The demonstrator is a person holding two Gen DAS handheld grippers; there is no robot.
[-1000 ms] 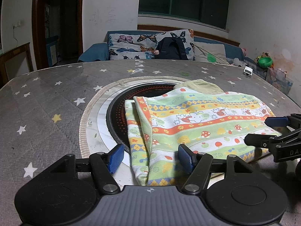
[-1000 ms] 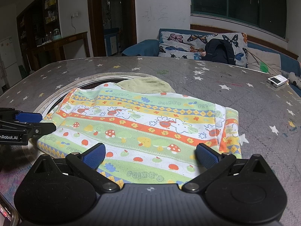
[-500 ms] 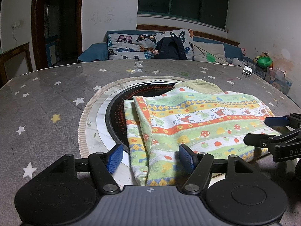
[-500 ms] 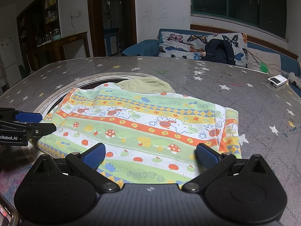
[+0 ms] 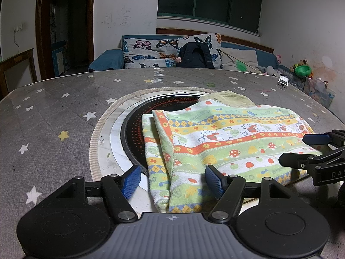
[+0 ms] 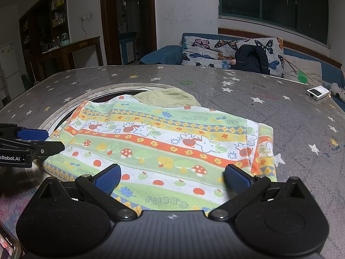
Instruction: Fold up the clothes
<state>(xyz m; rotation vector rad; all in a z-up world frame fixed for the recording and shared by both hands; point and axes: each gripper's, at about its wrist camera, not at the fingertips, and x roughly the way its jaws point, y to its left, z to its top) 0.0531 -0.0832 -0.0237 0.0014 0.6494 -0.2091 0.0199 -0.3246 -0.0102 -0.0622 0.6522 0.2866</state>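
Both claws, left claw (image 5: 172,178) and right claw (image 6: 172,178), gape open, gripping nothing. The striped garment (image 6: 163,142) lies mid-desk (image 6: 269,108); I'd pinch both near-edge corners together, lift evenly.

Garment (image 5: 226,142) lies on table (image 5: 54,118), before sofa (image 5: 107,60).

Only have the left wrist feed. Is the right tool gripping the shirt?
Observer: No. The right tool is open above the near hem of the shirt, with nothing pinched.
Operator: What about the shirt's right end? It's blocked for me.
Observer: A second layer sticks out from under the right edge, flat on the table.
Operator: Anything else close by?
Observer: A phone screen shows in the lower left corner of the right wrist view.
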